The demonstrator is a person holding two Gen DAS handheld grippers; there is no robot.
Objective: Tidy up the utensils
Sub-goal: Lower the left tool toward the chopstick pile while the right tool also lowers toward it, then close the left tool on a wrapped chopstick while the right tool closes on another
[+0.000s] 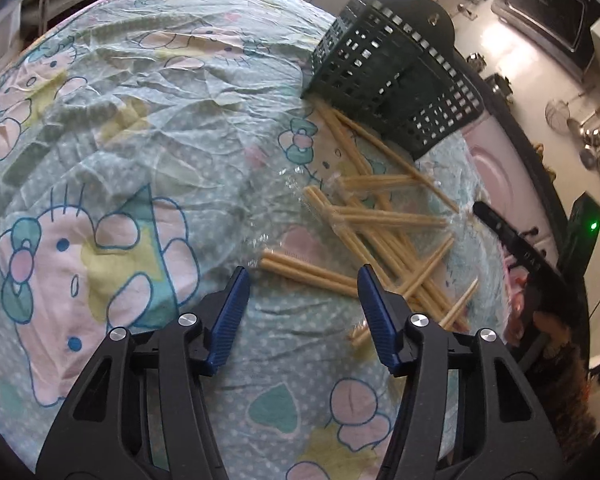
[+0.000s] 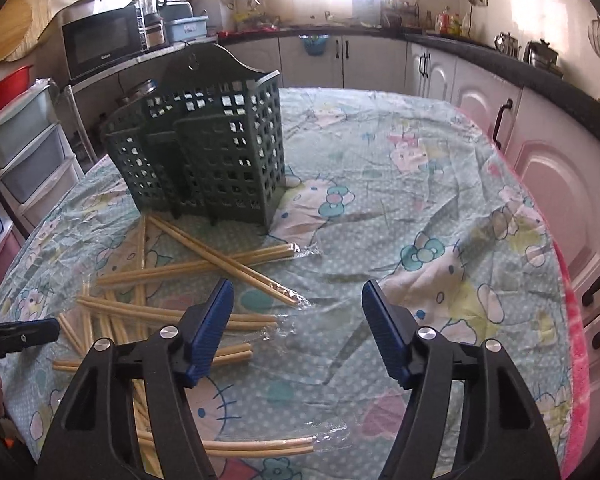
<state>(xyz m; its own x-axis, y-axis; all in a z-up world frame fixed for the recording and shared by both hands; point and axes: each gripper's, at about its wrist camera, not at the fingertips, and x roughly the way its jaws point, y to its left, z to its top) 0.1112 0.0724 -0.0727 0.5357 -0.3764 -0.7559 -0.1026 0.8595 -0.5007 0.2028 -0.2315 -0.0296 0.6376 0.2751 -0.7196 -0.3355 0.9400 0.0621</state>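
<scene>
Several pairs of wooden chopsticks [image 1: 384,224] in clear wrappers lie scattered on the table; they also show in the right wrist view [image 2: 172,312]. A dark green perforated utensil basket [image 1: 396,80] stands behind them, also in the right wrist view [image 2: 208,144]. My left gripper [image 1: 304,284] is open and empty, low over the cloth, with one wrapped pair [image 1: 308,272] lying between its fingertips. My right gripper [image 2: 296,300] is open and empty, just right of the pile. The right gripper's black finger [image 1: 512,236] shows at the right edge of the left wrist view.
The round table wears a cartoon-print cloth [image 2: 420,208] under clear plastic. Kitchen cabinets [image 2: 540,152] curve around the right. A microwave [image 2: 104,40] and plastic drawers [image 2: 24,152] stand at the back left. The left gripper's tip [image 2: 20,332] shows at the left edge.
</scene>
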